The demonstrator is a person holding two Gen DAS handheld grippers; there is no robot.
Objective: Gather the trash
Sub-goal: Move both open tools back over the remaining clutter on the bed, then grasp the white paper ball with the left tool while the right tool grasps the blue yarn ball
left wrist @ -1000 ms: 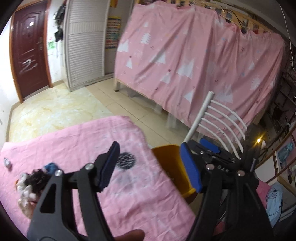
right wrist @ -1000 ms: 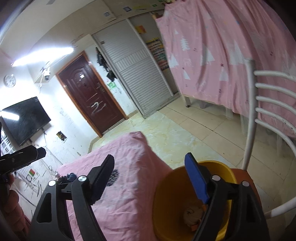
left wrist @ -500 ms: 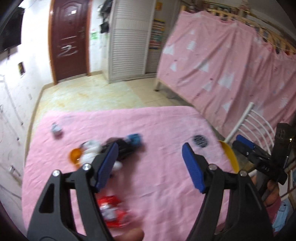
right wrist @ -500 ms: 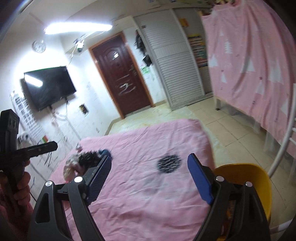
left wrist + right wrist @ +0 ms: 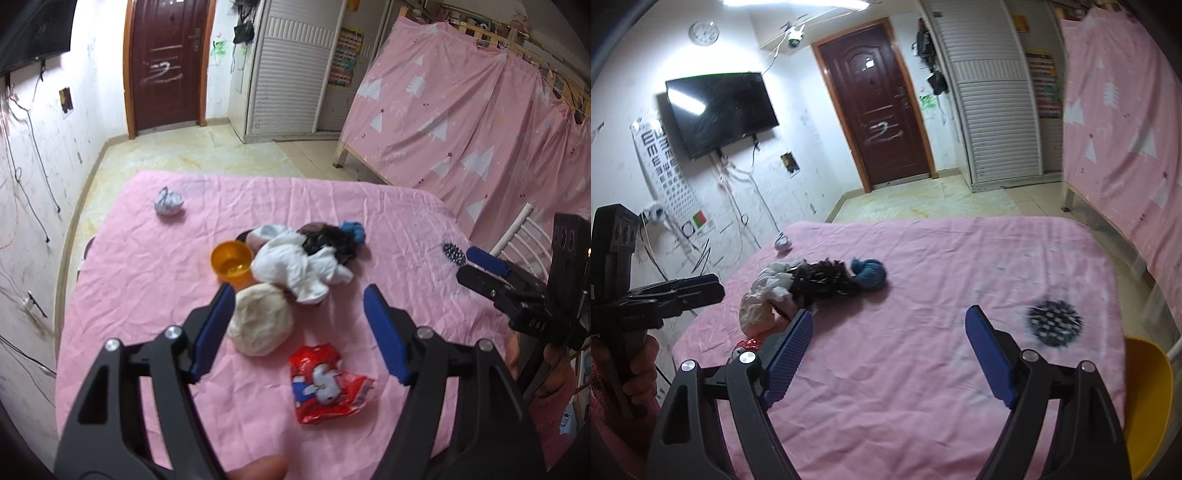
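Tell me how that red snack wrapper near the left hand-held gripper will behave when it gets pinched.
The red snack wrapper looks crumpled and empty, so it is probably very light and floppy. Its glossy film may slip between the pads and will likely crush flat rather than resist.

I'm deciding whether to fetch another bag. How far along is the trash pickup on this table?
Early, it seems. Both the left gripper and right gripper are open and empty. The yellow bin sits at the table's edge; its inside is not visible. Left on the pink cloth: red wrapper, white wad, orange cup, crumpled paper and the mixed pile.
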